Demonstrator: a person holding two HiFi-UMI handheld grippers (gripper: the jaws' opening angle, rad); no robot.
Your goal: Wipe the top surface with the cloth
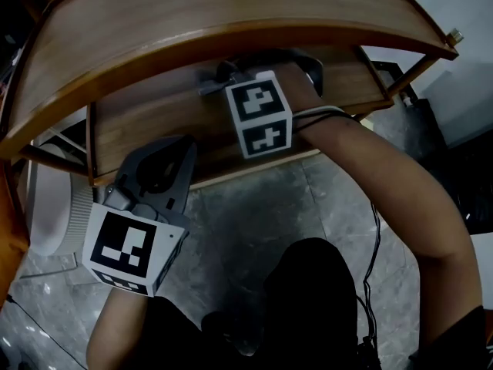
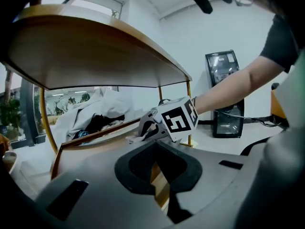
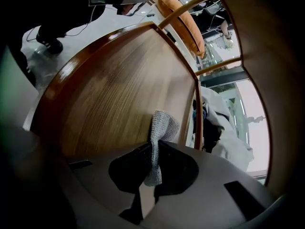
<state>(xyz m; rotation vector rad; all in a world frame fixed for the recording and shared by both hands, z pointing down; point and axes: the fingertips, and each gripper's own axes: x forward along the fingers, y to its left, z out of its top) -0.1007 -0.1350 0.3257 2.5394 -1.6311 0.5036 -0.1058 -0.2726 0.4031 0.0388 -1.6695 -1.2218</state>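
Right hand-held gripper (image 3: 153, 146) pinches cloth (image 3: 163, 125) — left hand-held gripper (image 2: 157, 142) closed.

**Room notes: floor, wall, glazing**

Grey stone-tile floor (image 1: 254, 206) lies under the left hand-held gripper (image 2: 155, 141). Ahead of it is a white wall (image 2: 190, 46) with a black glass-fronted cabinet (image 2: 224, 94) against it. Beyond the right hand-held gripper (image 3: 153, 141) is window glazing (image 3: 248, 113), bright with daylight. Heaped white sheeting (image 3: 224, 128) sits beside the glass. An orange cushion (image 3: 183, 20) lies farther off.

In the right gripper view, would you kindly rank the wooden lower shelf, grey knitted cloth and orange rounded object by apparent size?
1. Wooden lower shelf.
2-3. Grey knitted cloth and orange rounded object look alike; the cloth is nearer the camera, so unranked.
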